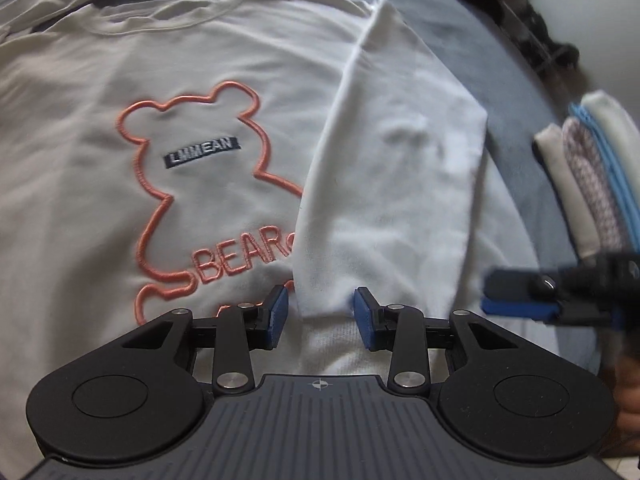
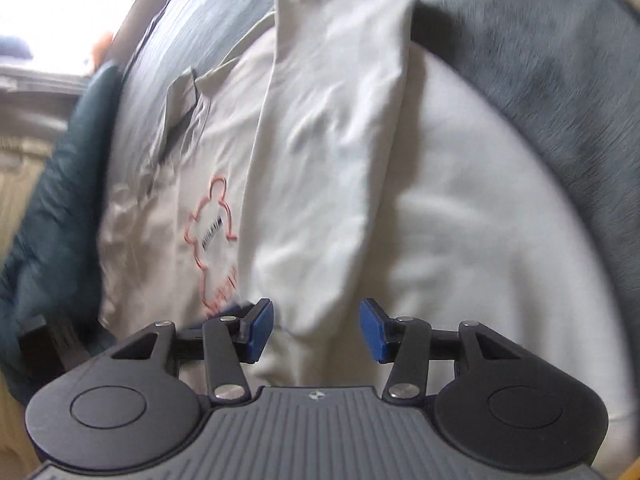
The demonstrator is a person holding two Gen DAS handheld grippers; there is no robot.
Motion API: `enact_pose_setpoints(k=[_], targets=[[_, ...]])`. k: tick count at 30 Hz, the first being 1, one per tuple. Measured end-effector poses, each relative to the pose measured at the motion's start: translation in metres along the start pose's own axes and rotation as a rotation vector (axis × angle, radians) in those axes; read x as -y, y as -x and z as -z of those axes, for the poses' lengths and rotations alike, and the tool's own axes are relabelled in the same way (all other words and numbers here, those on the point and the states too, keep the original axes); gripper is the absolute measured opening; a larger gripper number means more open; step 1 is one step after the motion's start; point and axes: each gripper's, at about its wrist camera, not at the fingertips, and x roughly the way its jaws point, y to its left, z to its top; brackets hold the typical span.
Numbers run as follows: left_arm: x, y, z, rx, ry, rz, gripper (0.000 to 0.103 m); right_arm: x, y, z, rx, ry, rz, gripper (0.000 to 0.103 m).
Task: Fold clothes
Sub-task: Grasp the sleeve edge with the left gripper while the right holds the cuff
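On a grey-blue bed cover (image 1: 460,40), a white sweatshirt (image 1: 80,128) is lying chest side up, with one sleeve (image 1: 392,168) folded over its front. The left hand-held gripper (image 1: 320,316) is hanging just above the sleeve's cuff end, its blue pads spread apart, with the cuff edge lying between them but not pinched. The right hand-held gripper (image 2: 316,330) is also standing with its jaws spread, and the folded sleeve (image 2: 332,140) is running away from the gap between its pads; nothing is being gripped. In the left wrist view the right hand-held gripper (image 1: 520,300) is showing at the right edge, blurred, beside the sweatshirt's hem side.

The sleeve is covering part of the chest design, cutting off the end of the orange lettering. The left gripper's body is hiding the lower hem. A stack of folded clothes (image 1: 592,176) is lying at the right, partly cut off by the frame. In the right wrist view, motion blur is smearing the cloth, and a dark teal sleeve (image 2: 60,200) of the person is filling the left edge.

An orange stitched bear outline (image 1: 192,160) is holding a dark label reading "LHMEAN", and below it the word "BEAR" is legible.
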Motion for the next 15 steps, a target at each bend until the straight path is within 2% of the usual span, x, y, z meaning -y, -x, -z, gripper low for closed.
enact_pose_setpoints(k=[4, 8, 13, 15], targets=[[-0.007, -0.005, -0.003, -0.015, 0.011, 0.017, 0.031, 0.000, -0.043, -0.006, -0.058, -0.006, 0.026, 0.051], [-0.007, -0.003, -0.002, -0.021, -0.008, 0.010, 0.027, -0.005, -0.057, -0.001, -0.100, 0.017, 0.011, 0.049], [-0.003, 0.002, -0.003, -0.046, -0.008, 0.013, 0.026, 0.004, -0.049, 0.011, -0.112, -0.049, -0.014, 0.037], [-0.001, 0.001, -0.003, -0.046, -0.017, -0.007, 0.022, 0.006, -0.050, 0.013, -0.114, -0.065, -0.021, 0.032]])
